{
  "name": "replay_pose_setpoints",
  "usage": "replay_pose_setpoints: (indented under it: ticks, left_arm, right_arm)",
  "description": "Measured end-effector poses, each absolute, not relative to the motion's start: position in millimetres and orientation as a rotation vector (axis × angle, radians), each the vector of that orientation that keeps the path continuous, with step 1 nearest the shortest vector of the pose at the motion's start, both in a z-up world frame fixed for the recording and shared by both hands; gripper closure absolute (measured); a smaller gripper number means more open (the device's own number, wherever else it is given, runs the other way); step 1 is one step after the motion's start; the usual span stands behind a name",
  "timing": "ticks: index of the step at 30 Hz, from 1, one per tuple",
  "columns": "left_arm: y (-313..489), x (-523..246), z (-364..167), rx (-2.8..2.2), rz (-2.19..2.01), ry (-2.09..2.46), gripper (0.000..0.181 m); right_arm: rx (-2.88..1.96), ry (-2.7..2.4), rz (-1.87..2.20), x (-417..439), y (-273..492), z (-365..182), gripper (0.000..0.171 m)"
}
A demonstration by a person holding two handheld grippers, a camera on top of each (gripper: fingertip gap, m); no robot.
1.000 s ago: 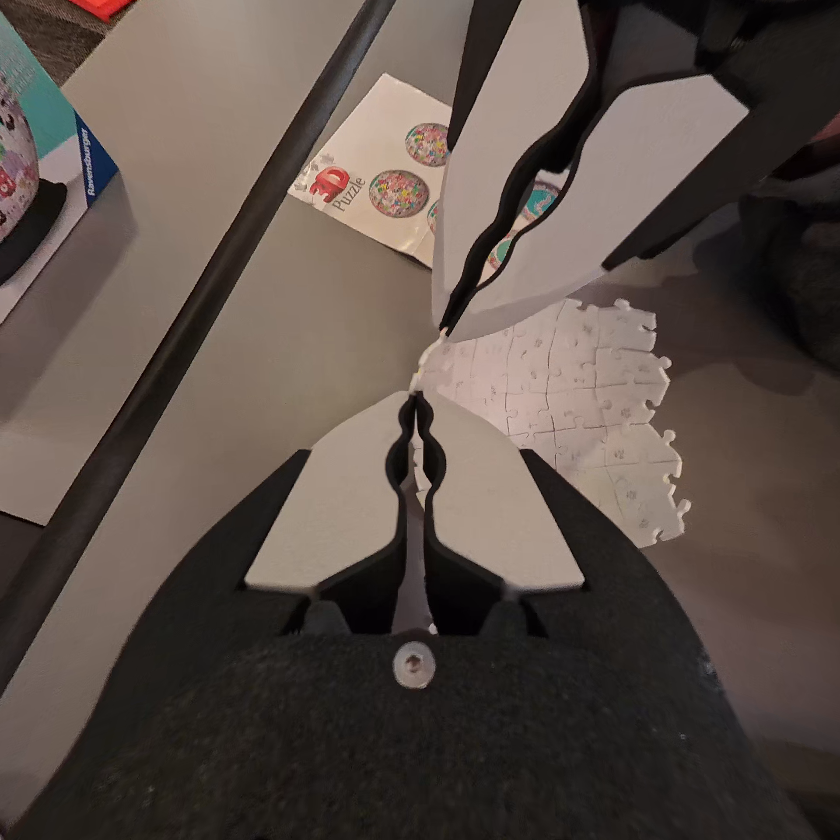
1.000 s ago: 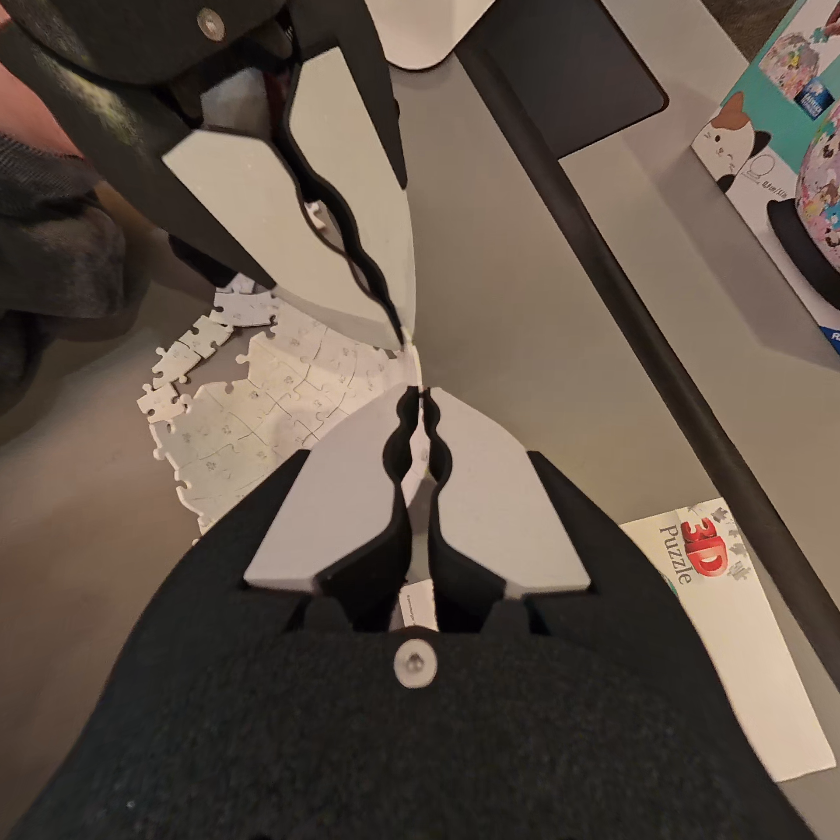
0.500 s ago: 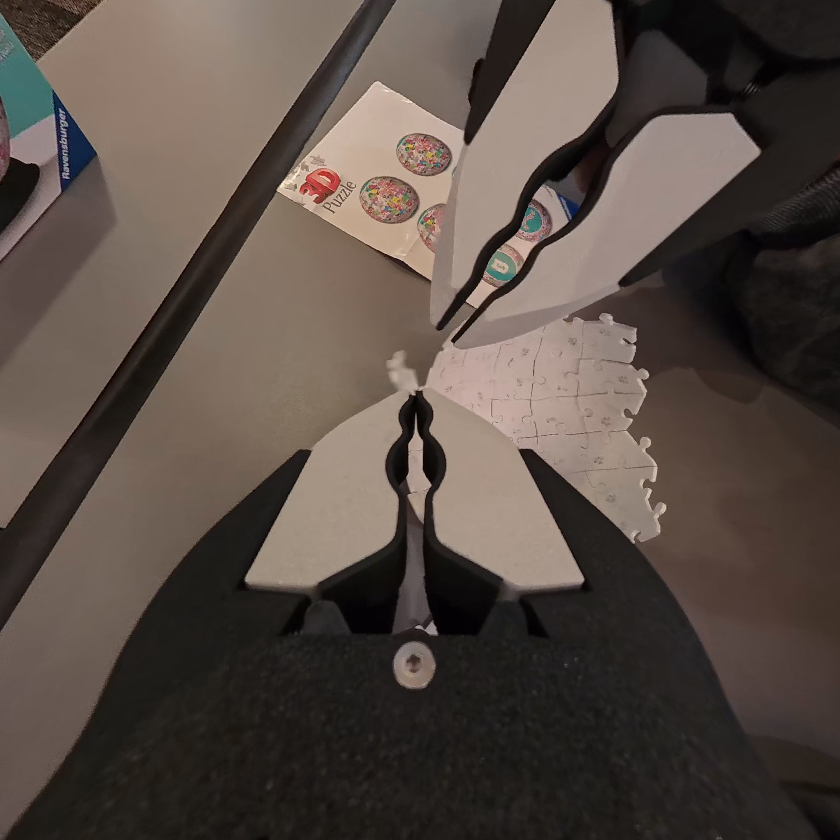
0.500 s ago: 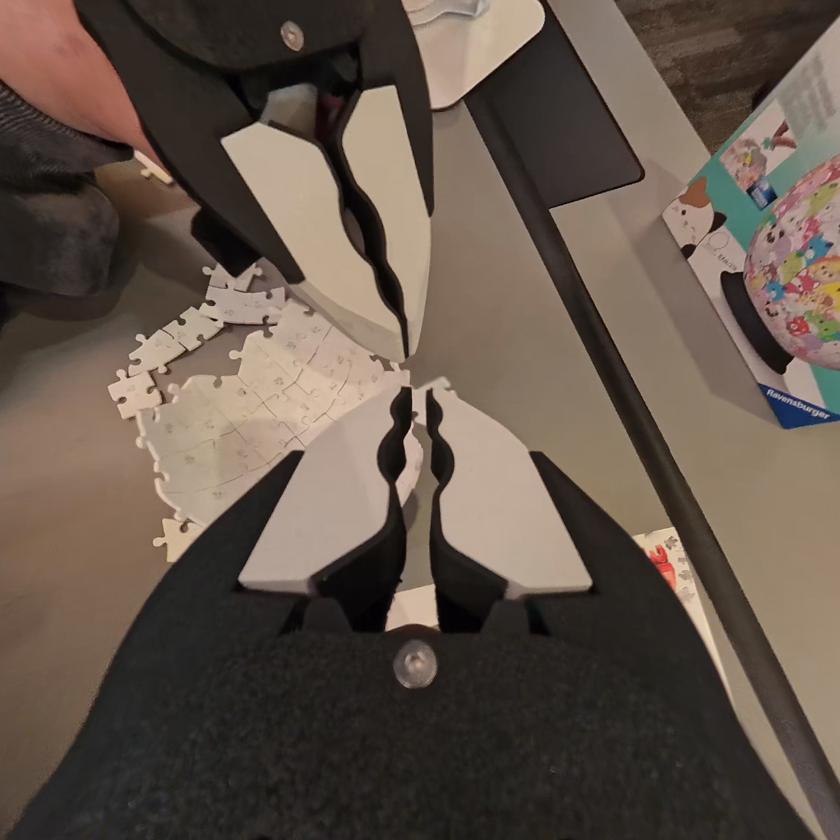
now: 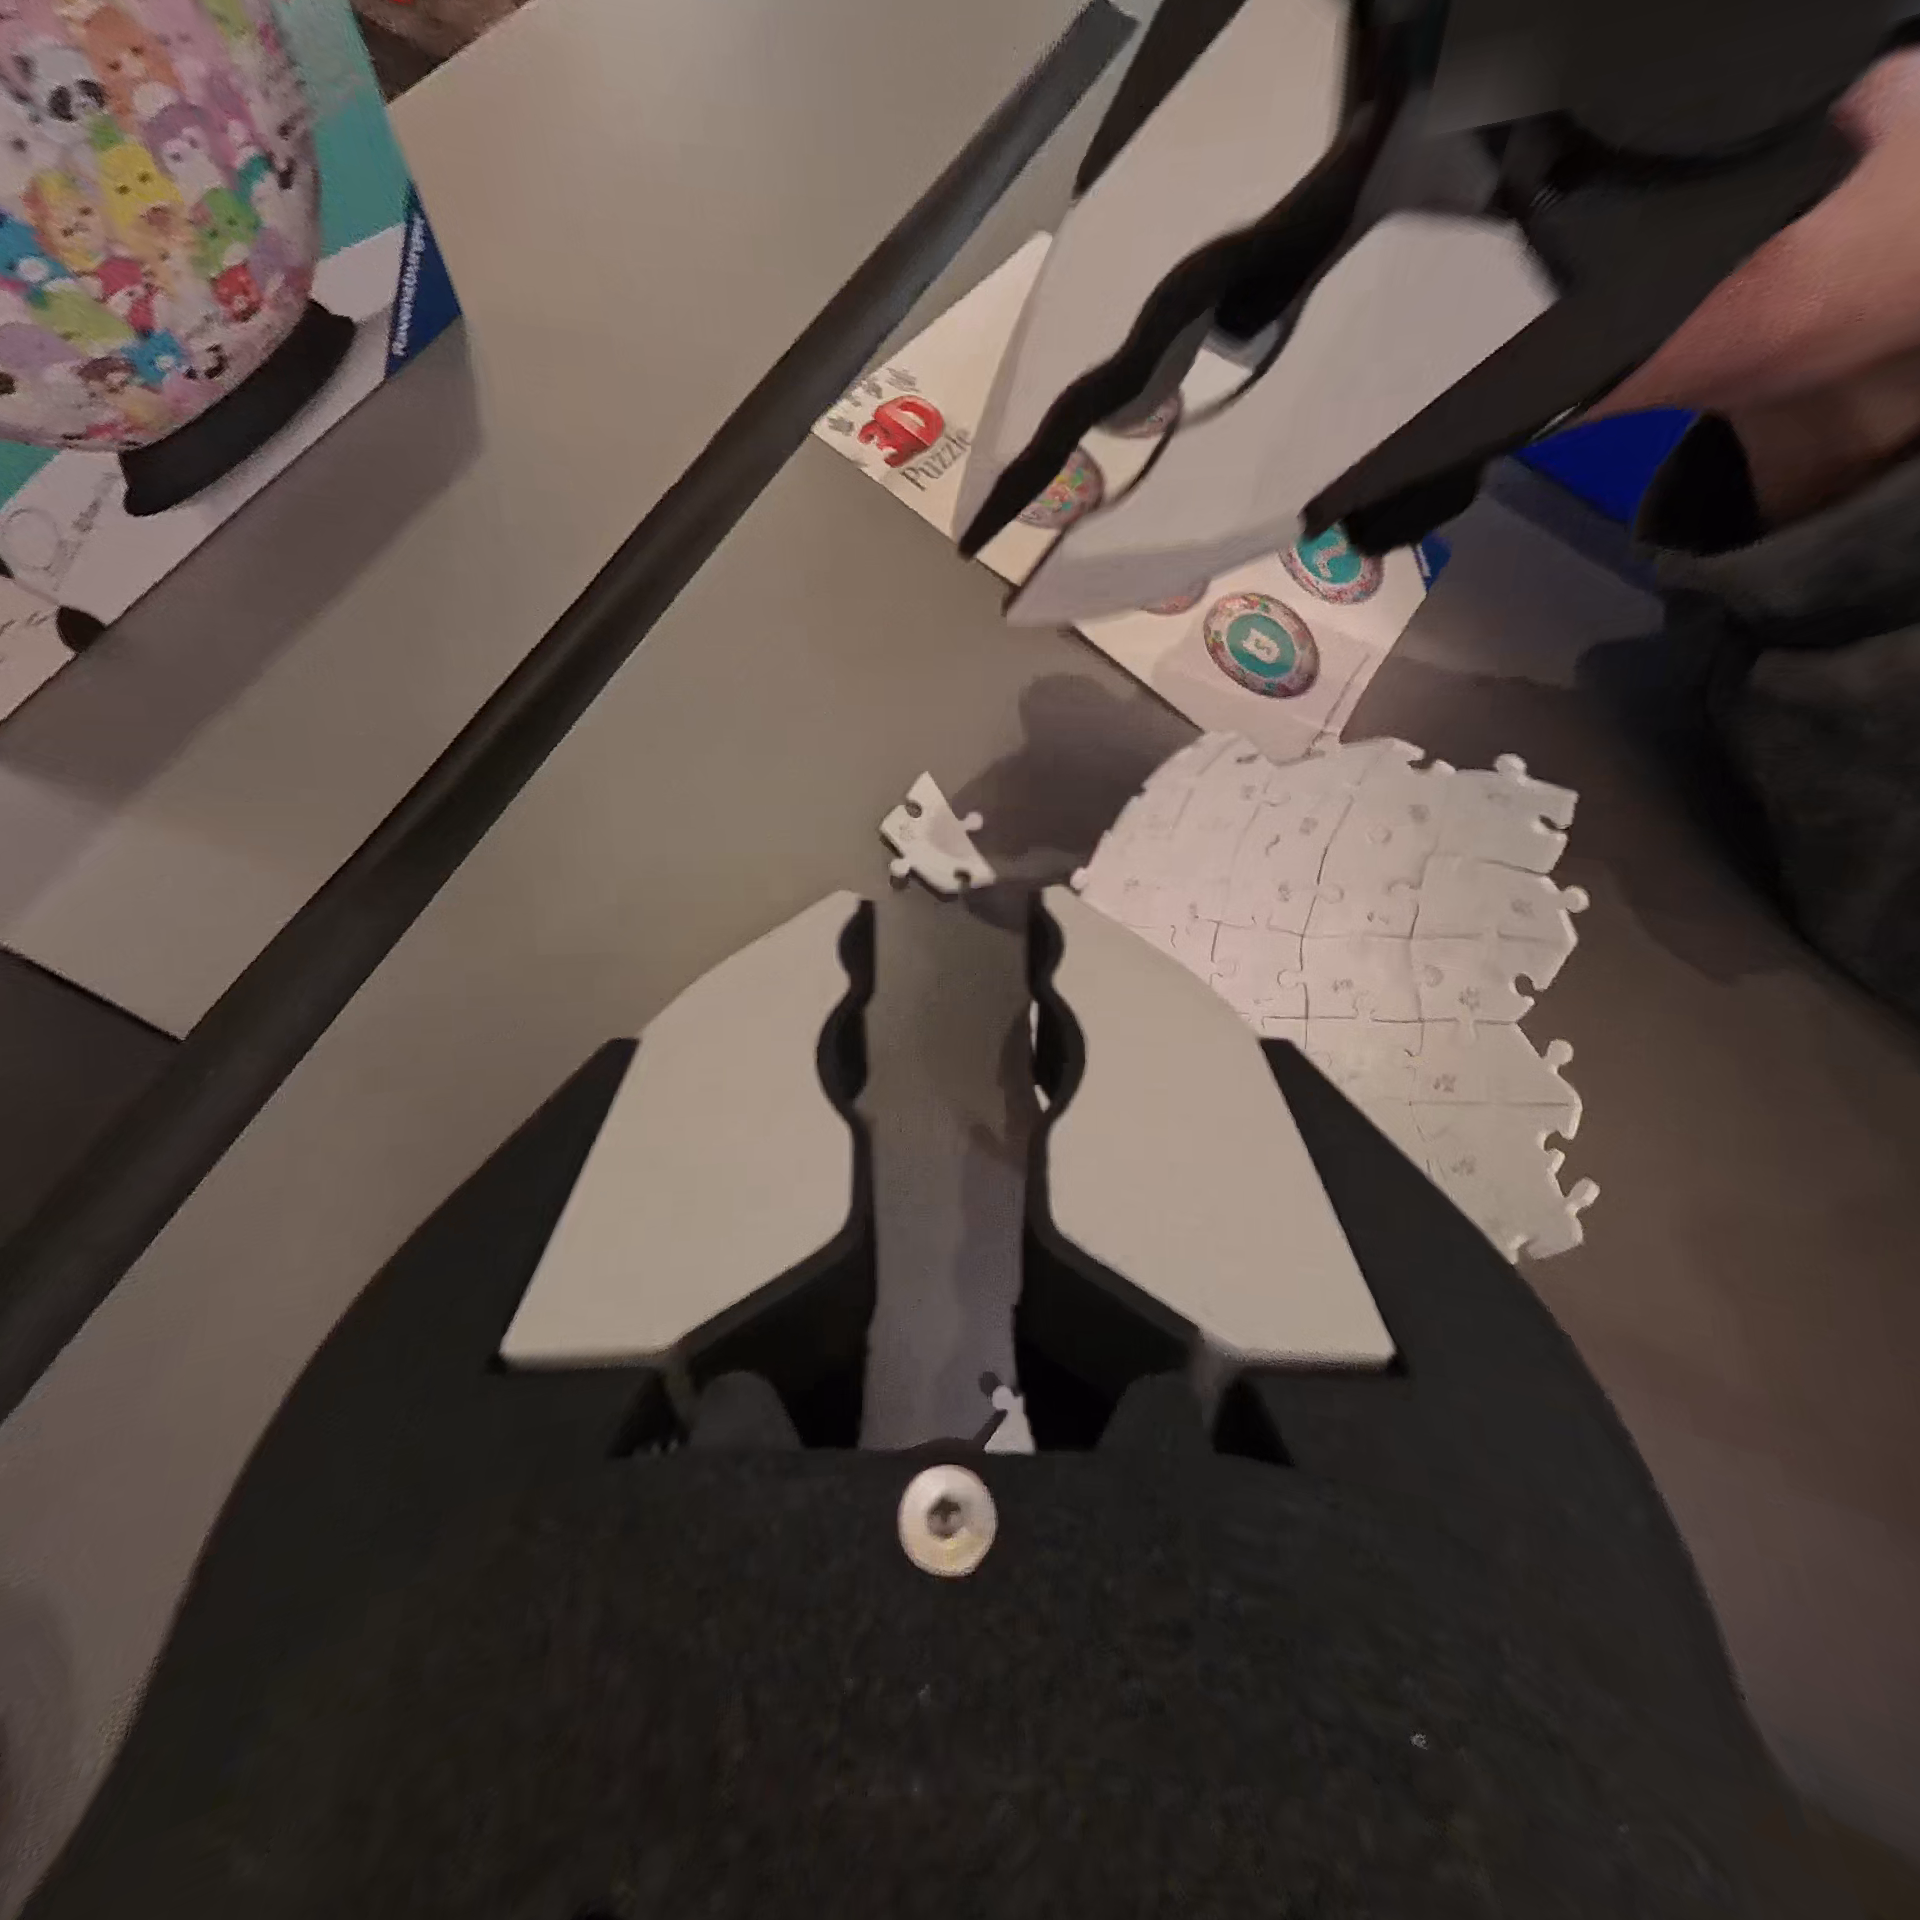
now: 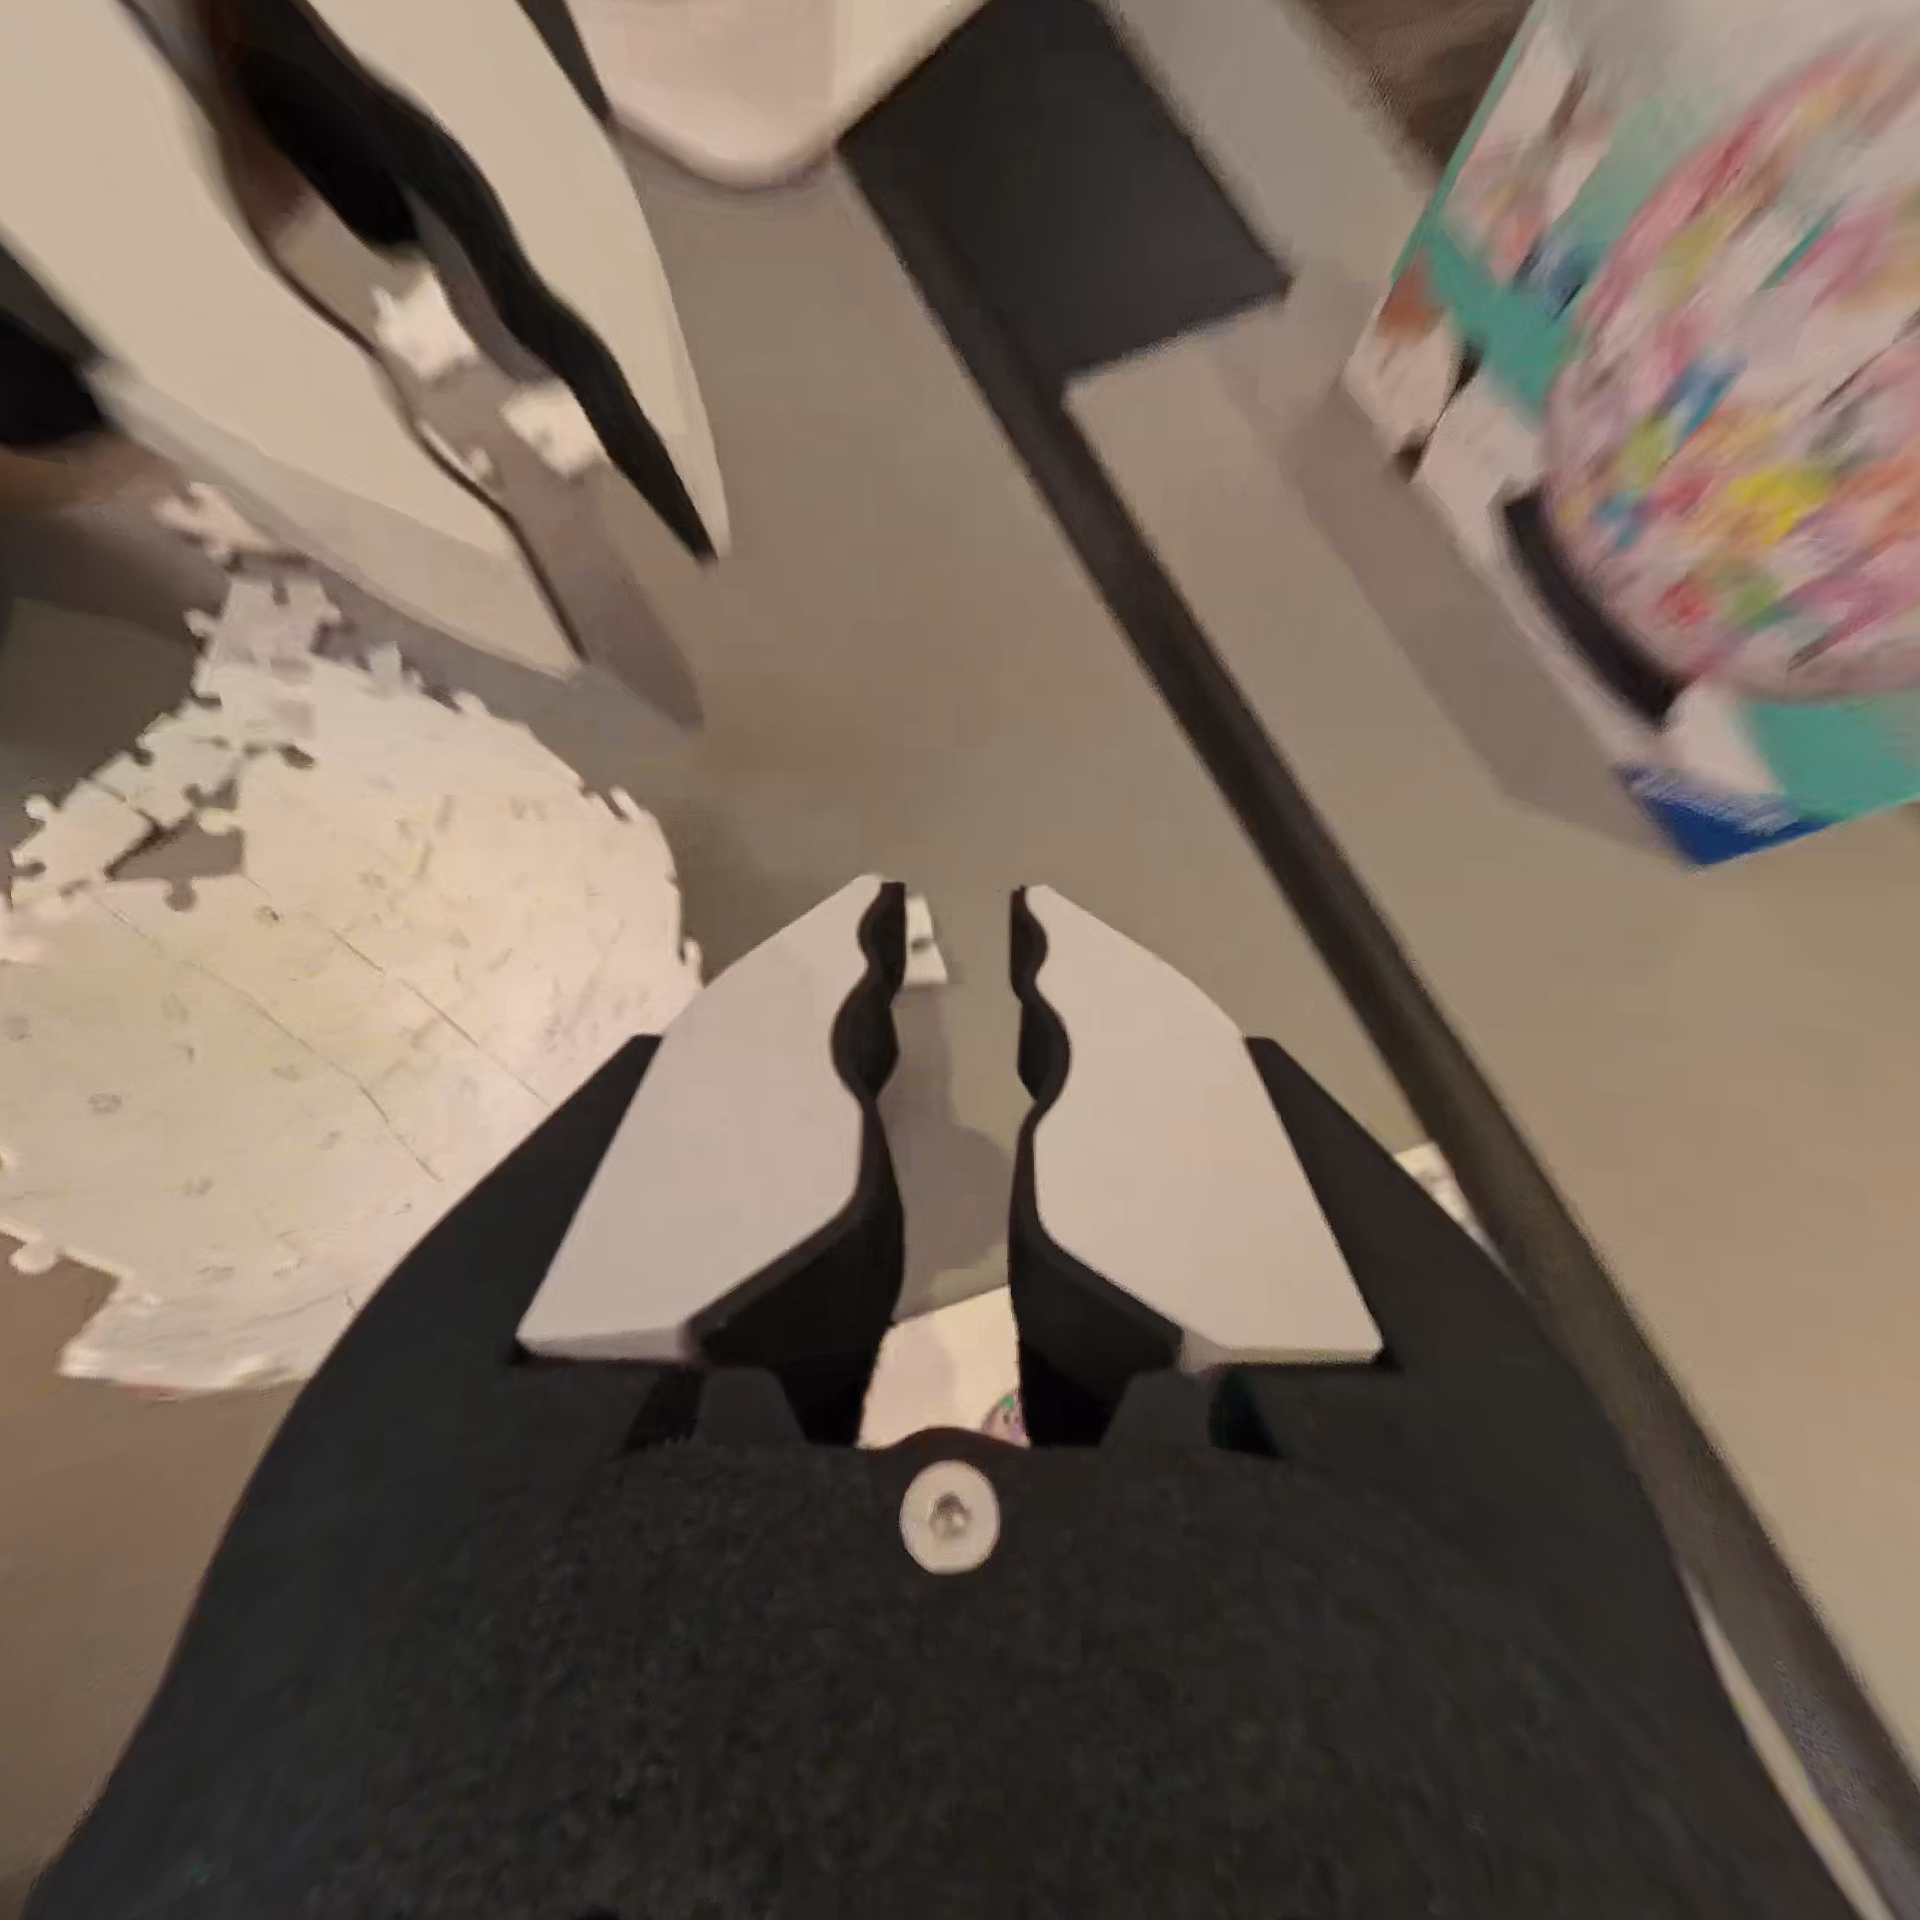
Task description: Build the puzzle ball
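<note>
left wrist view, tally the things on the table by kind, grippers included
grippers: 2, left gripper and right gripper
assembled puzzle section: 1
loose puzzle piece: 1
instruction leaflet: 1
puzzle box: 1
total: 6

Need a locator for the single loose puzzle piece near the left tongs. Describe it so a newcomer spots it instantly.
Start at the grey table and find the big white sheet of joined puzzle pieces. Just left of that sheet's near corner, right ahead of the open left tongs, lies the loose piece. It is the only white piece there lying alone, separated from the sheet by bare table.
</note>
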State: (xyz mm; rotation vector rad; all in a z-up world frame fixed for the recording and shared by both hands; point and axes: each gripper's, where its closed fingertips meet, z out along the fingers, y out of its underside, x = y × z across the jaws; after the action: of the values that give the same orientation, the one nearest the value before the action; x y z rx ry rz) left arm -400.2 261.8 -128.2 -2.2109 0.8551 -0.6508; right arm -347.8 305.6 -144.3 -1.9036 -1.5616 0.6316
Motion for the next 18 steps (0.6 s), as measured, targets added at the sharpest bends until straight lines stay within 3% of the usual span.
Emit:
replay_pose_setpoints:
  ticks: [4, 12, 17, 18]
  left_arm:
    - [260, -403, -126, -2.227, -0.62, 0.863, 0.145]
    - [258, -407, -109, -2.179, -0.61, 0.85, 0.147]
    - [258, -411, -105, -2.169, -0.633, 0.828, 0.148]
    - [258, -412, -105, -2.168, -0.634, 0.825, 0.148]
  right_arm:
    - [-2.108, -1.706, 0.654, -340, 307, -203, 0.146]
    - [-1.943, -1.837, 0.65, -352, 294, -217, 0.139]
    - [-1.901, -1.828, 0.648, -357, 294, -219, 0.145]
    - [-1.907, -1.826, 0.653, -355, 294, -219, 0.154]
